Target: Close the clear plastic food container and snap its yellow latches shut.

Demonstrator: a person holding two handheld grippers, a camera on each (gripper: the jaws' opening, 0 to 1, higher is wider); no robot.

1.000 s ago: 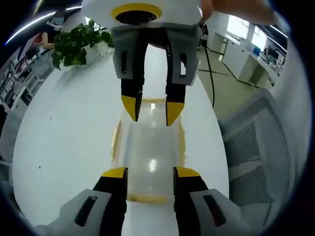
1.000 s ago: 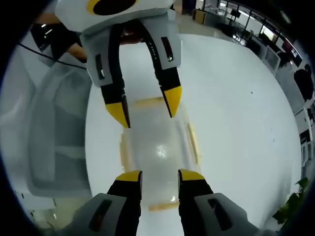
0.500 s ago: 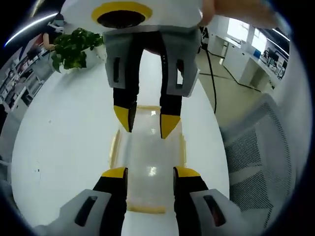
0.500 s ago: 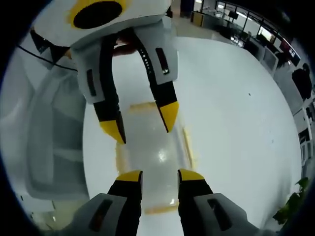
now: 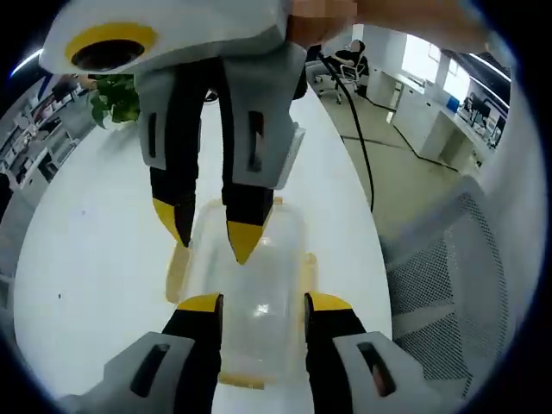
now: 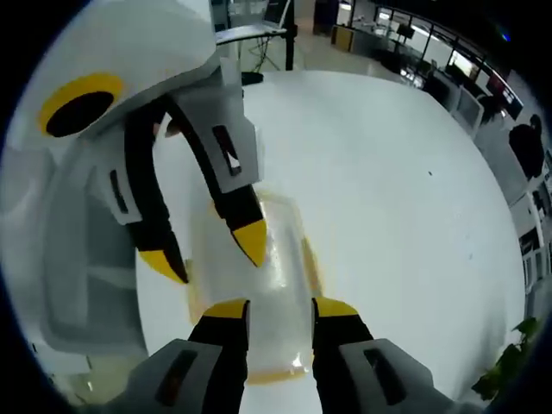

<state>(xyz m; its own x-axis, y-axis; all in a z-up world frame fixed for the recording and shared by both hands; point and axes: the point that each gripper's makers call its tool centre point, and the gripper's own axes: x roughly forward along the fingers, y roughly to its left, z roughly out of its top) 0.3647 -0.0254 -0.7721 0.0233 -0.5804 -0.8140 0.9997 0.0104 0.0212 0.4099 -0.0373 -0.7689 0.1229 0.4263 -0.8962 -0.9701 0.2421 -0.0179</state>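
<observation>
Left gripper view: the clear plastic food container (image 5: 250, 285) lies on the white counter (image 5: 95, 250), partly hidden by both grippers. Its near end is covered by the left gripper (image 5: 256, 304), whose jaws stand apart over the lid, holding nothing. The right gripper (image 5: 210, 231) reaches in from above, jaws open, tips at the container's far end. One yellow latch (image 5: 178, 267) shows at the left side; whether it is snapped cannot be determined. No writing is legible. Compared with 0.5 s ago, the opposing gripper appears larger and rolled sideways. A potted plant (image 5: 116, 97) stands beyond.

Right gripper view: the container (image 6: 259, 276) sits under the right gripper (image 6: 270, 307).
</observation>
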